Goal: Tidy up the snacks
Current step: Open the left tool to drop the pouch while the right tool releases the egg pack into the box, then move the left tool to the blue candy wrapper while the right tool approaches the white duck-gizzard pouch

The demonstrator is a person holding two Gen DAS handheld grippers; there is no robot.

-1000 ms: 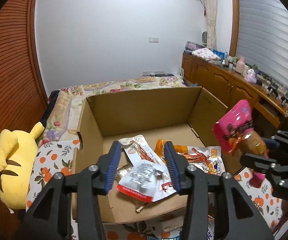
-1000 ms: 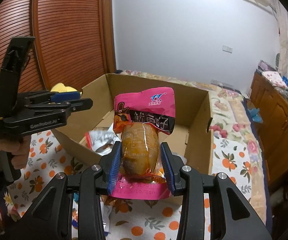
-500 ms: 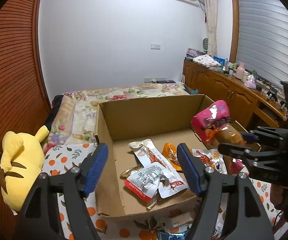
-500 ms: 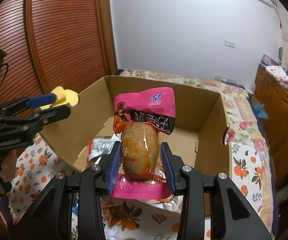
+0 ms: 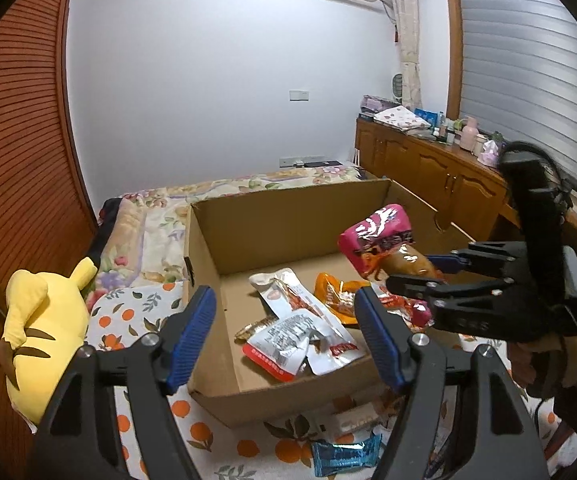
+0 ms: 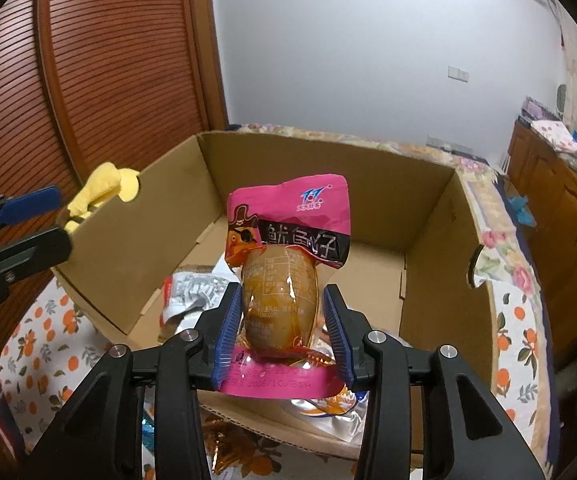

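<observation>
Between the right claw's (image 6: 284,330) blue pads, a pink pouch (image 6: 288,268) is standing upright, its bulging amber middle sitting in the gap and its pink top rising above the fingertips. The left pad is pressing against the bulge; on the right a thin sliver of space is showing, and the jaws have just been easing apart a little, so the grasp is looking loose but the pouch is still being carried. Beyond and beneath this claw, a cardboard box (image 6: 428,216) is lying open, with the pouch hanging over its near part. Below the pouch, silver and orange packets (image 6: 328,408) are resting at the box's near edge.

Ahead of the left claw (image 5: 284,332), the same box (image 5: 288,216) is sitting on an orange-print cloth (image 5: 124,316). This claw is released, its jaws having just been spreading wide, with nothing between them. Just past its fingertips, inside the box, a white-and-red packet (image 5: 292,340) is lying on top of other wrappers, with an orange packet (image 5: 336,296) farther in. To its right, the right claw (image 5: 420,270) is holding the pouch (image 5: 384,244) tilted over the box. To its left, a yellow plush (image 5: 40,332) is lying beside the box. Under the claw, near the cloth's front, a blue wrapper (image 5: 344,456) is lying outside the box.
</observation>
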